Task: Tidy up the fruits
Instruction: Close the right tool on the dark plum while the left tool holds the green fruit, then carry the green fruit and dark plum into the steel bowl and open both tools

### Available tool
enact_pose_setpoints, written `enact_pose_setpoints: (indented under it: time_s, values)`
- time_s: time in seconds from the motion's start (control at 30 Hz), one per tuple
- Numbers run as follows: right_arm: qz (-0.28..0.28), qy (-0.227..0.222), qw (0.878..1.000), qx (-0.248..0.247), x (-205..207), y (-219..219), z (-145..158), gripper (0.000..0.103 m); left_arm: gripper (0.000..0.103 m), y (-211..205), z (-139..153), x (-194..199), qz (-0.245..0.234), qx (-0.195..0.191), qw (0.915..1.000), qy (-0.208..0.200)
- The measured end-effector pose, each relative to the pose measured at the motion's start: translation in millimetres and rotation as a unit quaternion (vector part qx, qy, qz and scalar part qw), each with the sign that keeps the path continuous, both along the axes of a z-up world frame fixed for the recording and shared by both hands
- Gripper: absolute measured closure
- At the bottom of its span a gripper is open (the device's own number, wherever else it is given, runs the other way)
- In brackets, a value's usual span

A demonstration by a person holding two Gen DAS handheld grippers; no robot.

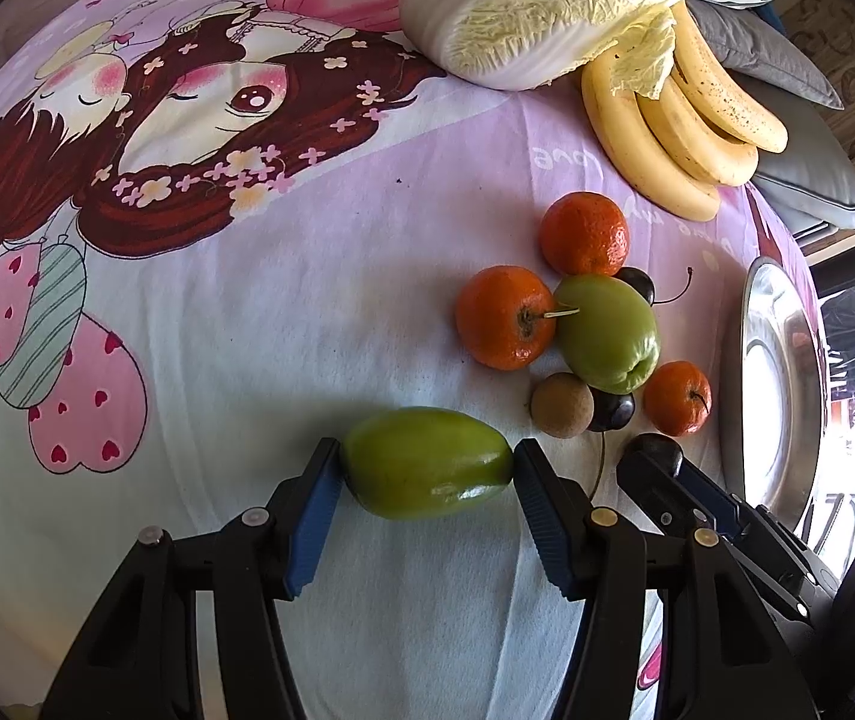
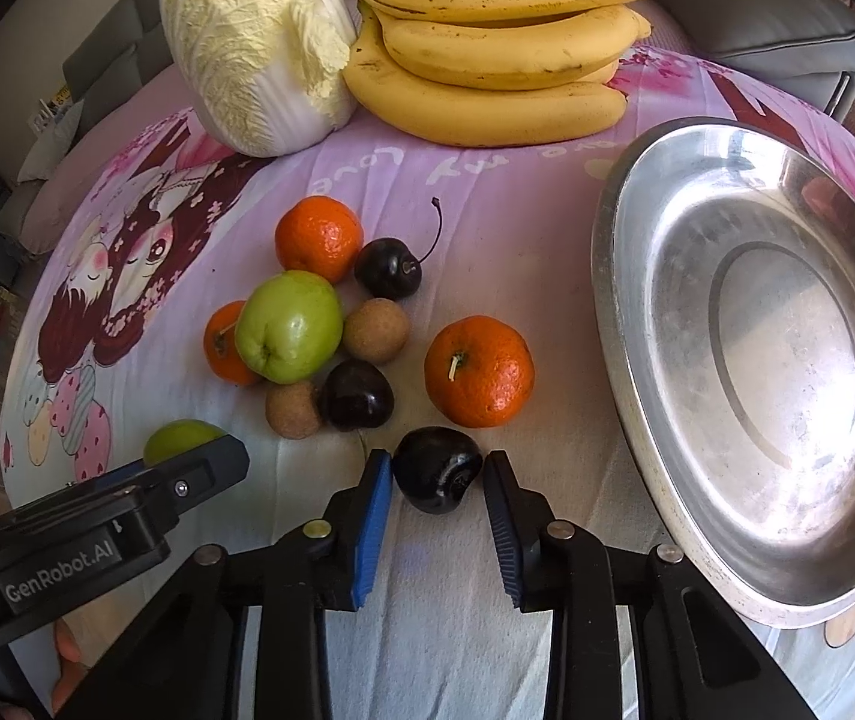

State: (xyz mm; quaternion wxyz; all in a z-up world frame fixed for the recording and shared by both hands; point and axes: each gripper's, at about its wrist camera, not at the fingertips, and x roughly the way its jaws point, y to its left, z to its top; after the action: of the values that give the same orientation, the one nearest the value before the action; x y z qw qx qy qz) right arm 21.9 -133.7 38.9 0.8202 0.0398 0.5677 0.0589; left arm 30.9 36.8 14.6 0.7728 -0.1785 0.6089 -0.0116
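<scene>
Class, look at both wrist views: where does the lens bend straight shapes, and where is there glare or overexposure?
Left wrist view: the fisheye bulges the cartoon bedsheet into a dome, and the steel plate is squeezed thin, its centre blown white. Right wrist view: dark corners frame the circle; the plate's rim and base glare; the bananas stay evenly lit.

Right tongs clamp a dark cherry beside the steel plate.

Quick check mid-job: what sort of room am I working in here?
Probably a living room or bedroom at home, not a kitchen: the fruit lies on a cartoon-print sheet, with grey cushions behind the bananas and a metal tray set on the fabric.
</scene>
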Motion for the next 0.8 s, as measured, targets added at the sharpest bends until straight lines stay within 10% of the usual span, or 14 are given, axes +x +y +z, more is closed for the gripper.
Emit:
enact_pose_setpoints:
  time_s: [0.8]
  values:
    - [-0.015,-0.064,0.997,0.04,-22,-25,49,0.07,0.043,-9,30,-24,-0.006,-0.037,0.9992,-0.013]
